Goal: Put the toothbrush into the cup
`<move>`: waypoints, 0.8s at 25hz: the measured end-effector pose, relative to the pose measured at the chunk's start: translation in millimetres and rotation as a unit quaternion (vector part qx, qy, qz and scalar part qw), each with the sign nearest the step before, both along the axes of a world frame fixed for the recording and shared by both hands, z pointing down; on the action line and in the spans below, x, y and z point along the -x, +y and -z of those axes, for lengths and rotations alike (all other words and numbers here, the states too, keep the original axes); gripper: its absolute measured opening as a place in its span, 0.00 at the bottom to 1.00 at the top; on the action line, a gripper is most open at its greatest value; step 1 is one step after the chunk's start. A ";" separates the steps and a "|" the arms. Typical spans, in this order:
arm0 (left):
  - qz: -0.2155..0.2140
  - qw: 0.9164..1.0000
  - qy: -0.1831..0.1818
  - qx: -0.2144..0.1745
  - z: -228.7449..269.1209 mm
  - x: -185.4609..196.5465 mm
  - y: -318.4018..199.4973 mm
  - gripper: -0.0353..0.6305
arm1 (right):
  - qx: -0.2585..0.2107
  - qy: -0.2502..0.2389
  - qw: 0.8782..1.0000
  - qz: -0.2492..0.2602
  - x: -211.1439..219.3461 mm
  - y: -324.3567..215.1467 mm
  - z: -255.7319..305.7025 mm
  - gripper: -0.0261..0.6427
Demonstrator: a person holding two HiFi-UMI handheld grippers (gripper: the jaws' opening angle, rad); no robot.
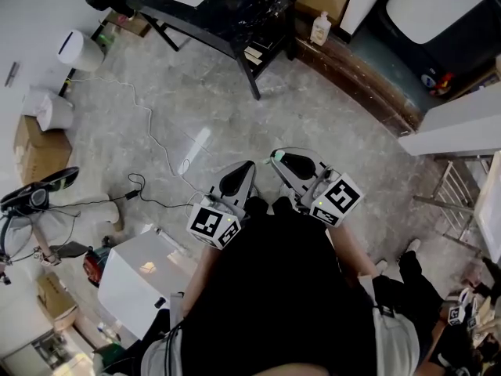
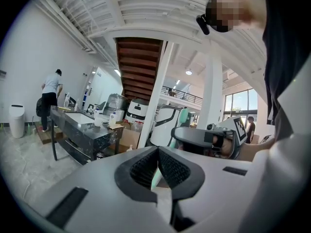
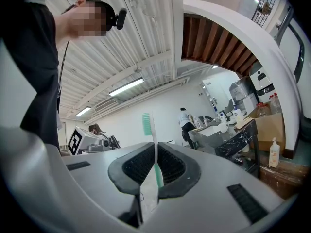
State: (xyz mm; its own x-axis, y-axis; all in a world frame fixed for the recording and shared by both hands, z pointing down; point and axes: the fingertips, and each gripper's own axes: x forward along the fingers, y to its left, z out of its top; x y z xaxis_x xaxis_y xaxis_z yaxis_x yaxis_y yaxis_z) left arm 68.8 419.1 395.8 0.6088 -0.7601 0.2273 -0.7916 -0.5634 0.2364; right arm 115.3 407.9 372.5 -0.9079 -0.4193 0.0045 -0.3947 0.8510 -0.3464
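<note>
Right gripper (image 3: 155, 165): clenched on toothbrush (image 3: 147, 123), bristle head protruding.
Left gripper (image 2: 158, 165): jaws pressed together, empty.
Position: both close to the person's torso (image 1: 282, 304).

Open workshop hall (worktable (image 1: 235, 22), staircase (image 2: 138, 67))

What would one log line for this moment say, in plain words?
right claw: shut on toothbrush, bristles up | left claw: shut, empty | both claws: close to the person, above floor | toothbrush: not yet placed
</note>
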 end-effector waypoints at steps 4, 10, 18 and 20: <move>0.003 1.000 -0.002 0.004 -2.3 -4.6 -3.1 0.07 | 0.005 -0.006 1.000 0.001 -7.0 -5.7 -0.3 0.08; 0.009 1.000 -0.001 0.010 -8.9 0.2 -12.9 0.07 | 0.012 -0.001 1.000 0.006 -3.0 -16.9 -7.6 0.08; -0.003 1.000 0.011 -0.004 -11.4 18.4 -49.5 0.07 | 0.007 0.010 1.000 -0.005 16.3 -47.7 -7.0 0.08; -0.003 1.000 0.011 -0.006 -11.1 26.8 -62.1 0.07 | 0.009 0.009 1.000 -0.007 22.7 -57.7 -5.8 0.08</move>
State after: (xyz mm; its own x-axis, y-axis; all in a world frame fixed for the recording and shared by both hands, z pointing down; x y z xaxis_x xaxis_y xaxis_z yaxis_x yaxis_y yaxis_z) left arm 42.0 357.0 406.8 0.6184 -0.7588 0.2047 -0.7827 -0.5712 0.2472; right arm 92.6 350.2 378.2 -0.9015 -0.4319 0.0280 -0.4130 0.8392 -0.3538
